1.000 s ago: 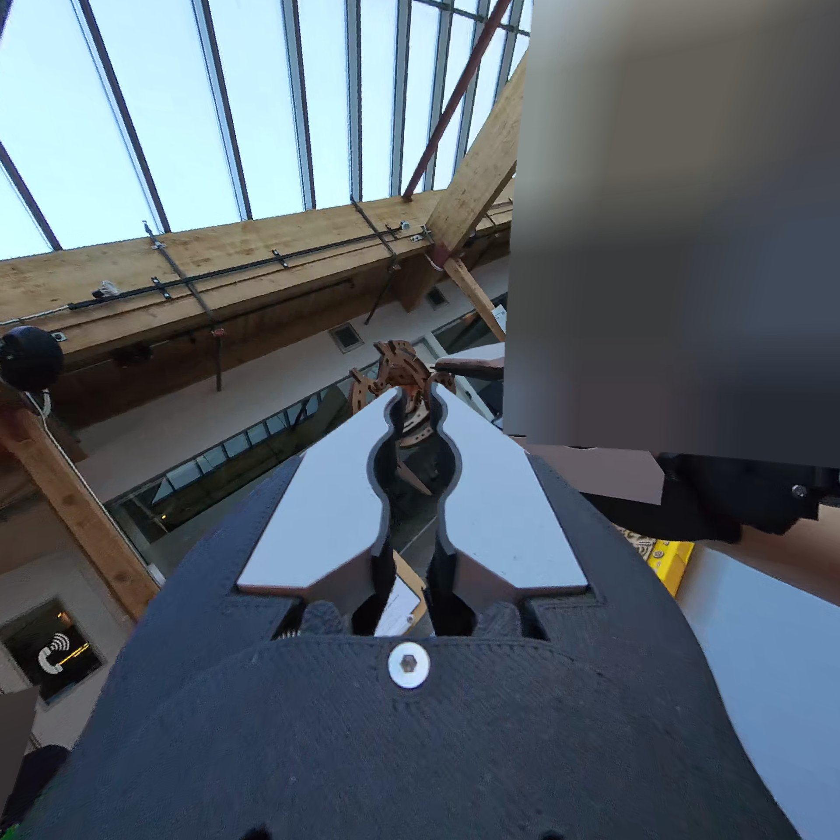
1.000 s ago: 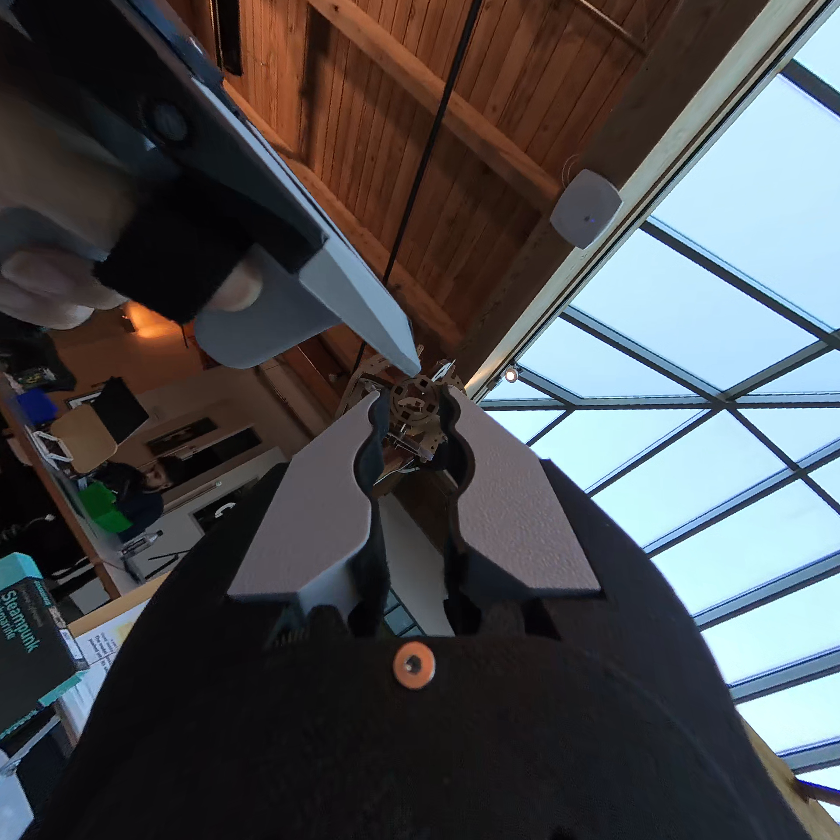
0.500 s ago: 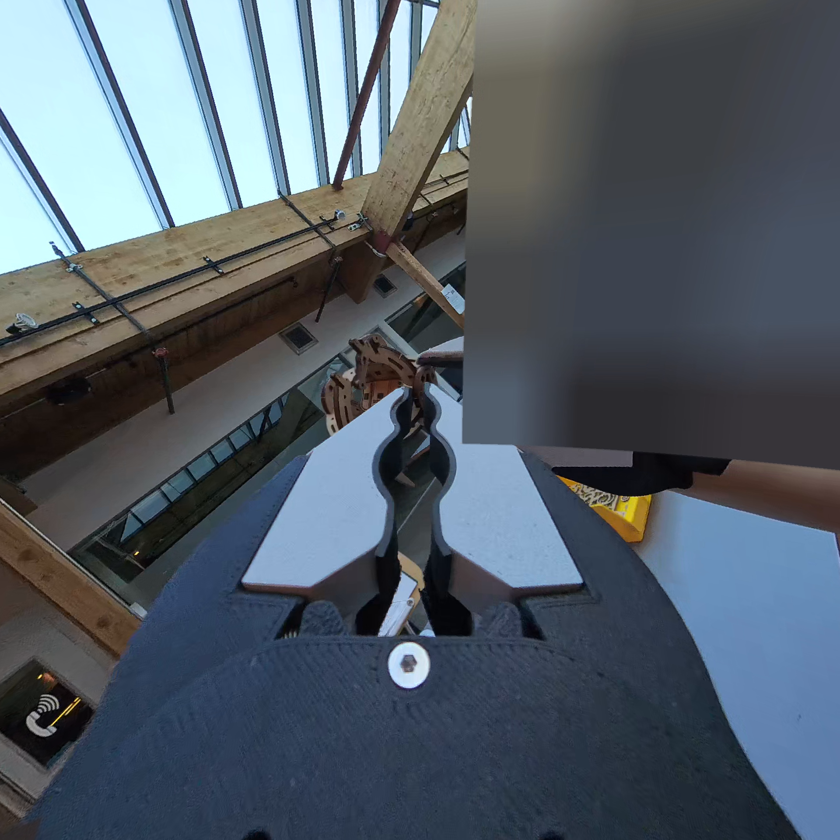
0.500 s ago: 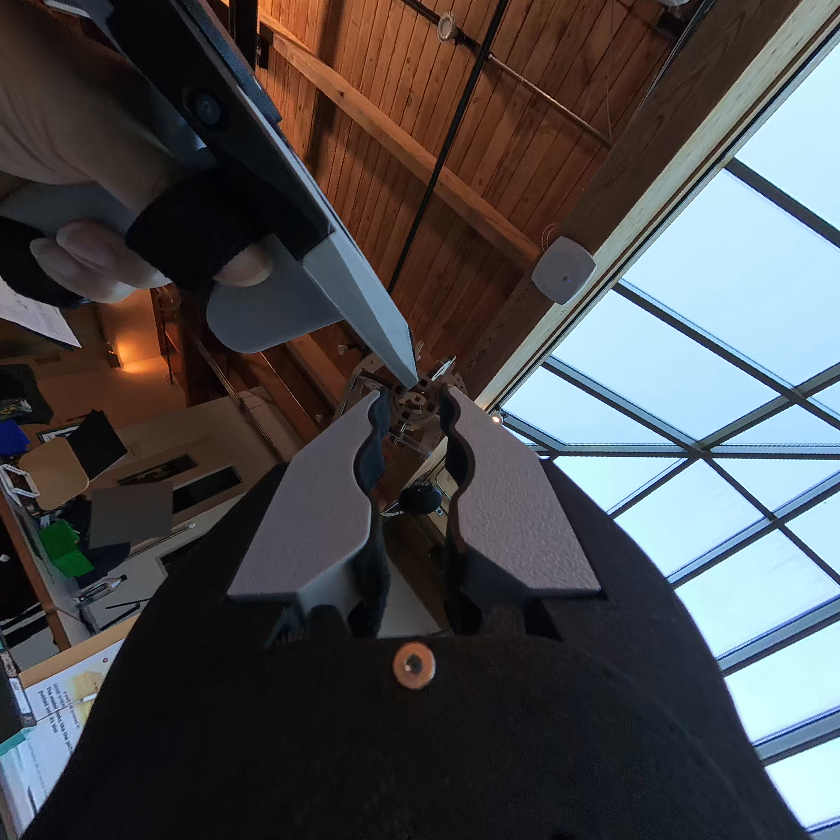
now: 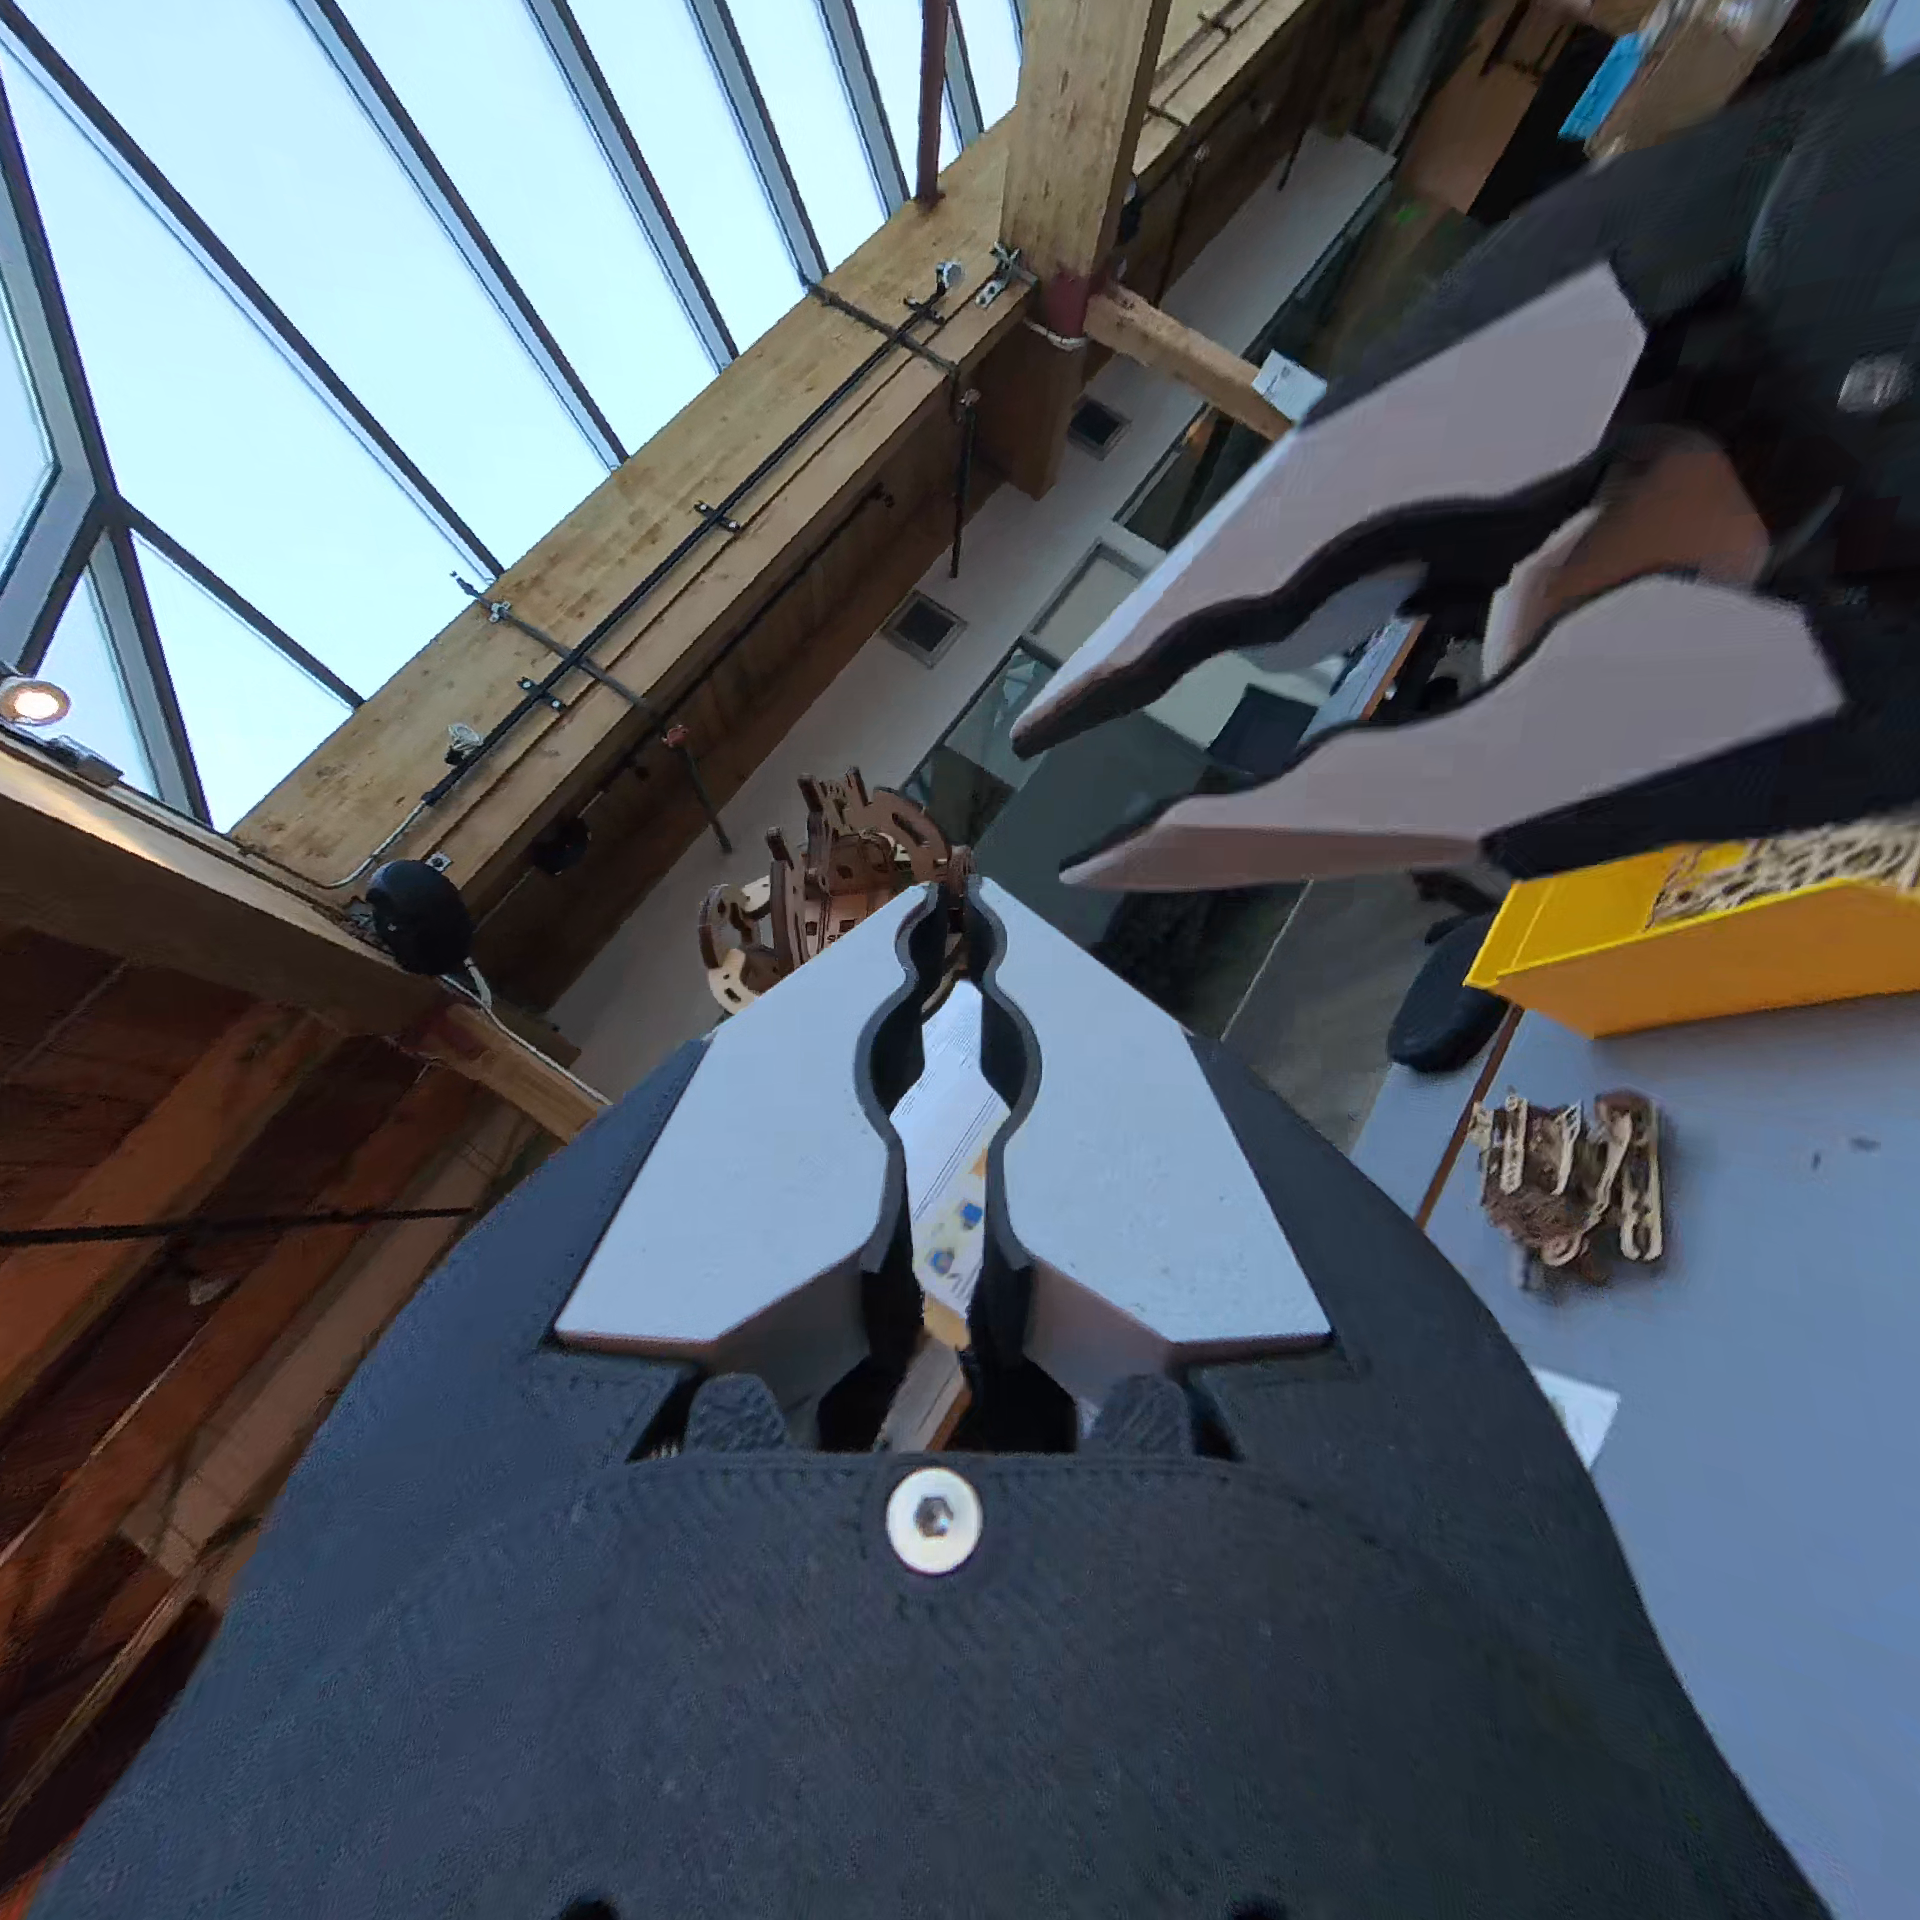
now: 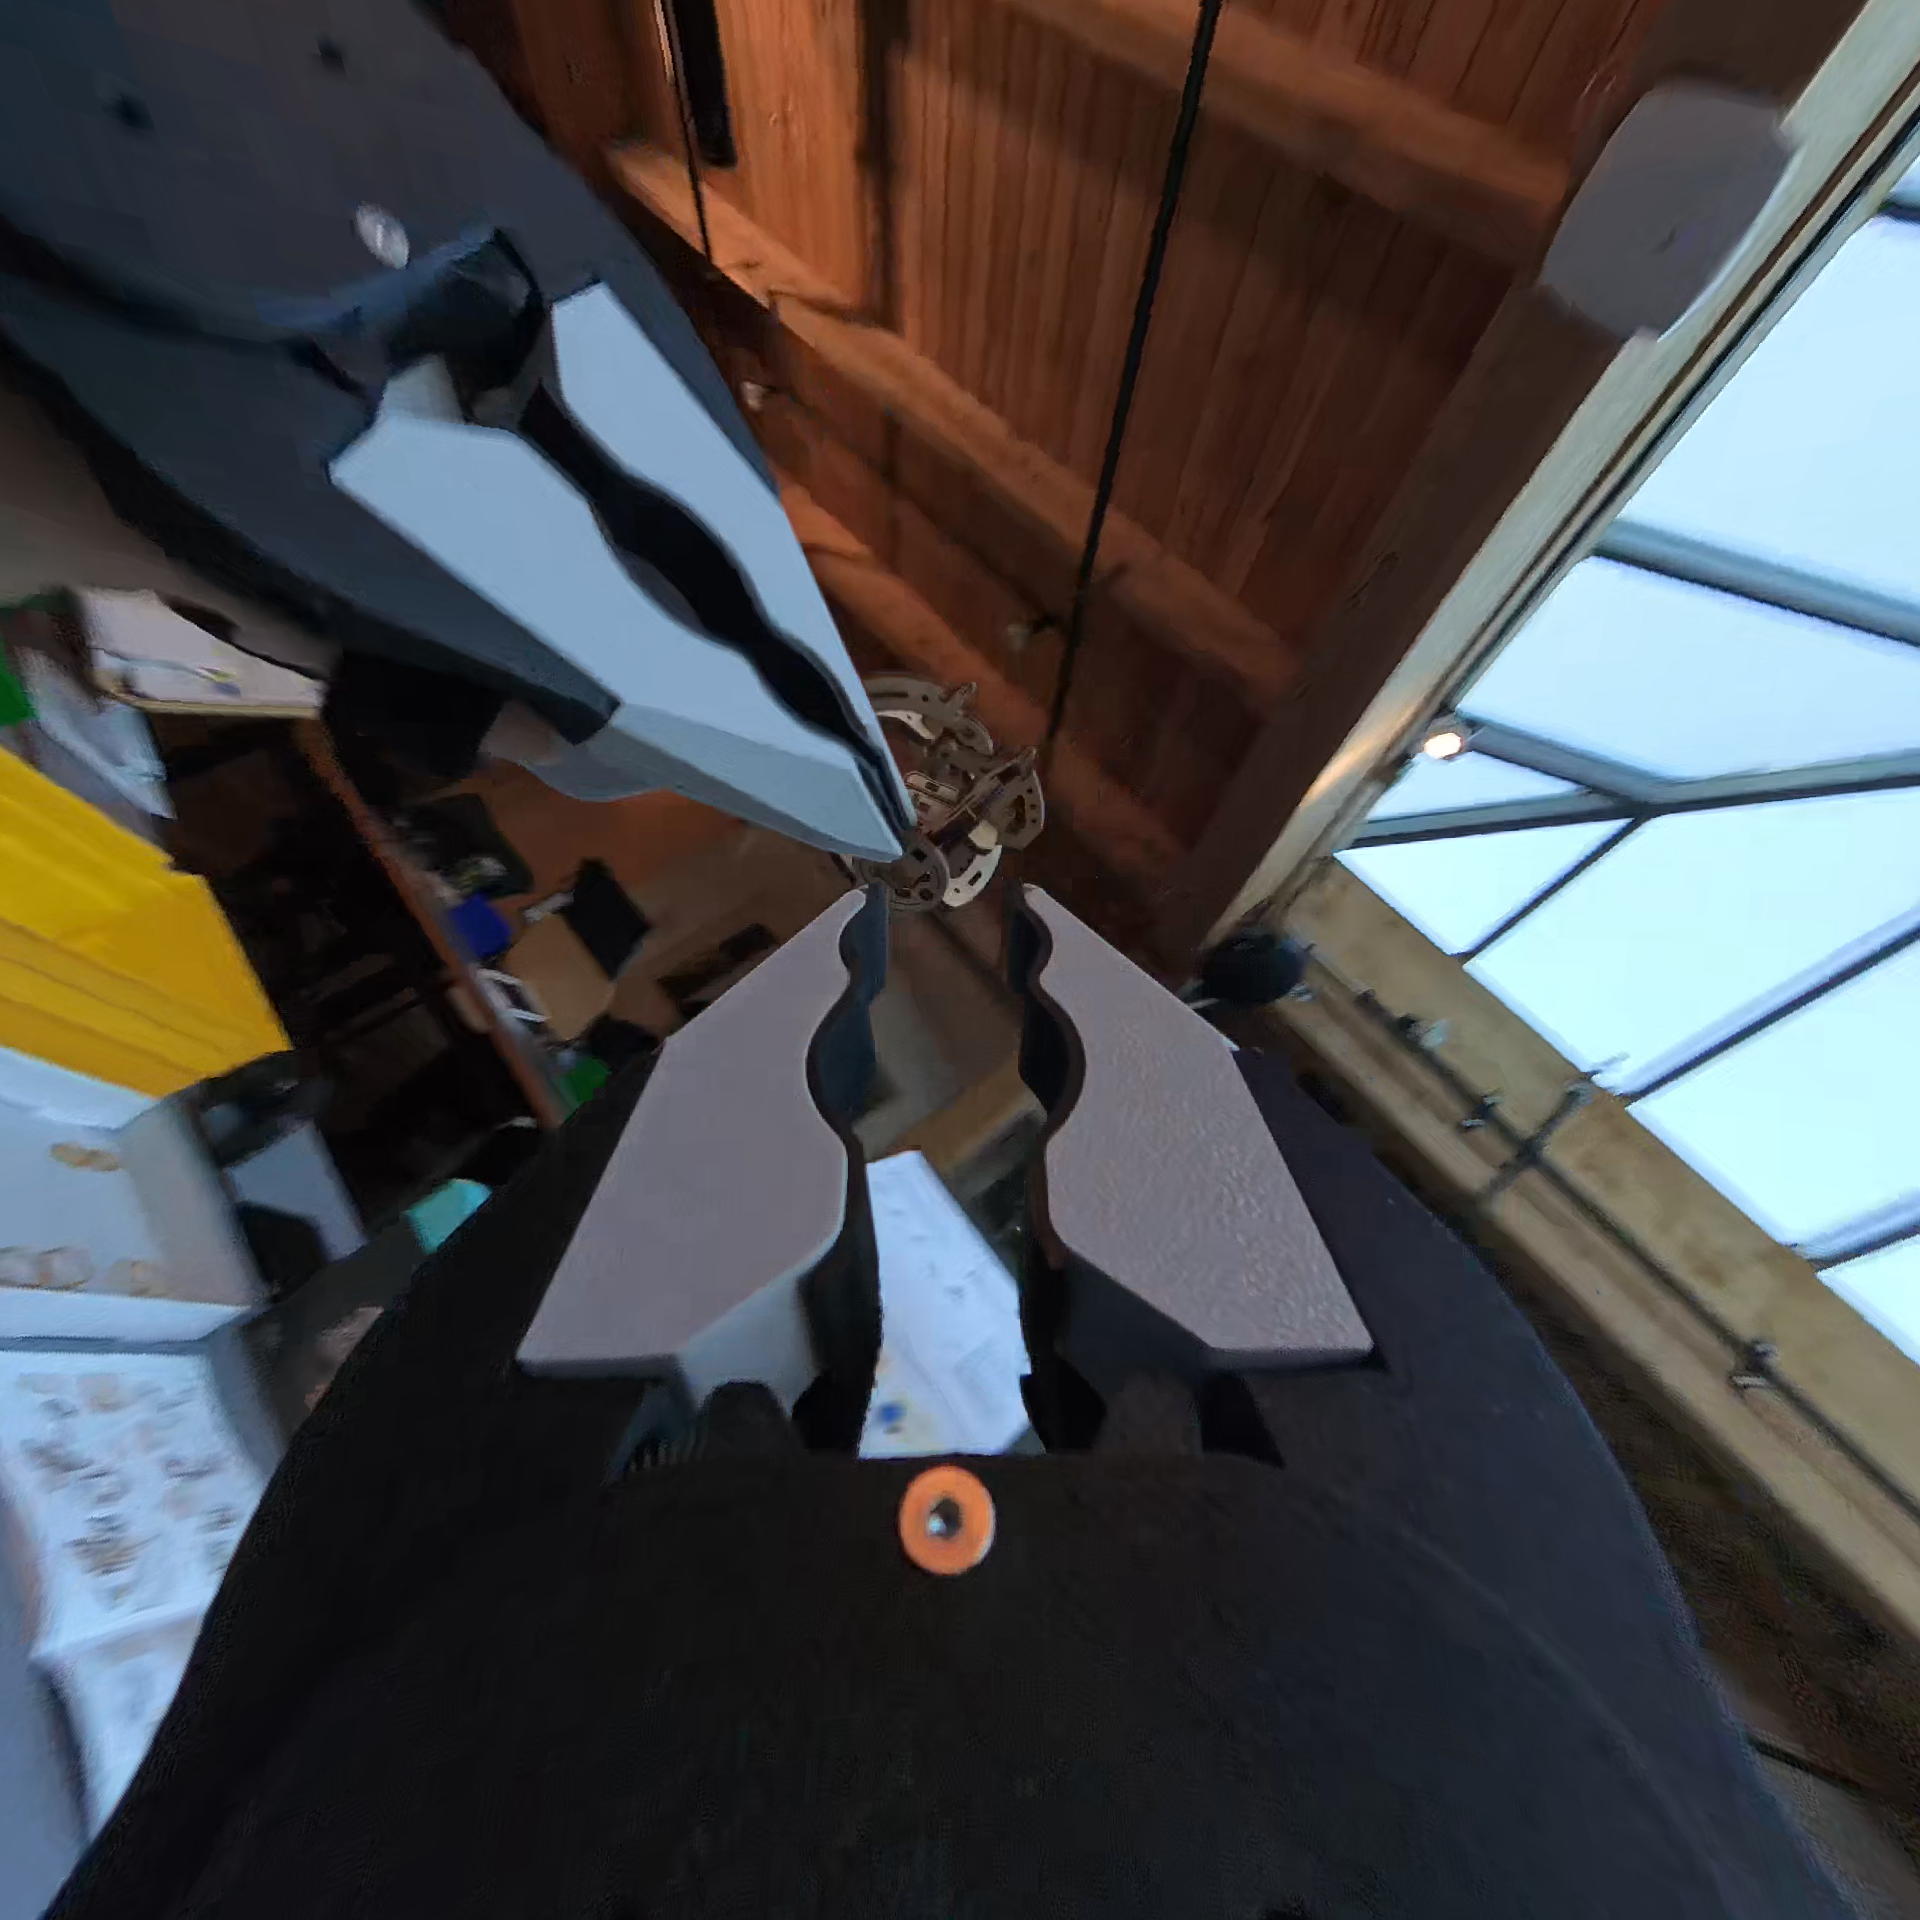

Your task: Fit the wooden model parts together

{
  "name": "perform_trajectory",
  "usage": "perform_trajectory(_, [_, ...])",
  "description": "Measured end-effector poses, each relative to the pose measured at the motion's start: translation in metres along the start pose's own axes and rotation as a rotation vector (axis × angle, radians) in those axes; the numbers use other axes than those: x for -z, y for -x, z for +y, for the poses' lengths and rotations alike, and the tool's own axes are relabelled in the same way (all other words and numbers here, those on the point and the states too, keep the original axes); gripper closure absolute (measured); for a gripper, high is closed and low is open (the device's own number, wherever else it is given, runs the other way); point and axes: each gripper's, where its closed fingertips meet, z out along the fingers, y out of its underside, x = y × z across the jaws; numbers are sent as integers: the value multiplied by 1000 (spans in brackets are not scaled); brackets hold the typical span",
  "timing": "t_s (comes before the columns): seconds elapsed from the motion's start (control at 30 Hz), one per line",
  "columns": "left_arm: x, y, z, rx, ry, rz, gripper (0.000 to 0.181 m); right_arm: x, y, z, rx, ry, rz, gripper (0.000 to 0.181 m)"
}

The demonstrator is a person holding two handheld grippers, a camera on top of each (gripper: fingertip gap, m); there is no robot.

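The left hand-held gripper (image 5: 954, 902) pinches the wooden model (image 5: 821, 899) by its edge, high above the table (image 5: 1766, 1195). The right hand-held gripper (image 6: 940, 904) sits just beside it, spread wide and empty. The thin model could slip or snap — the pinch is tiny.

Wooden model (image 5: 831, 894) at left gripper (image 5: 958, 902) tips, right gripper (image 5: 1049, 800) alongside.
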Motion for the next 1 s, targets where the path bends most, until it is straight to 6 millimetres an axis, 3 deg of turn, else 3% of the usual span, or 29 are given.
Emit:
perform_trajectory(0.07, [-3,-7,23,-84,62,-6,180,4,10,7,-164,3,-94,163])
perform_trajectory(0.17, [-9,-24,60,-213,142,1,181,4,18,37,-434,104,-171,164])
perform_trajectory(0.27, [-17,-51,100,-359,210,34,180,1,34,79,-795,225,-239,164])
perform_trajectory(0.37, [-26,-91,146,-467,243,99,180,4,60,127,-1035,295,-266,163])
perform_trajectory(0.47, [-30,-142,200,-536,263,172,180,18,103,181,-1155,386,-287,162])
perform_trajectory(0.63, [-20,-236,278,-589,252,350,181,58,194,258,-1309,580,-394,160])
perform_trajectory(0.7, [-13,-263,297,-595,239,407,181,72,227,273,-1364,634,-477,160])
perform_trajectory(0.77, [-9,-283,311,-588,231,457,181,79,245,280,-1426,628,-540,154])
perform_trajectory(0.9, [-6,-304,324,-569,188,520,181,76,252,293,-1452,590,-627,151])
perform_trajectory(1.0, [-5,-311,321,-564,128,539,181,75,257,302,-1215,594,-771,150])
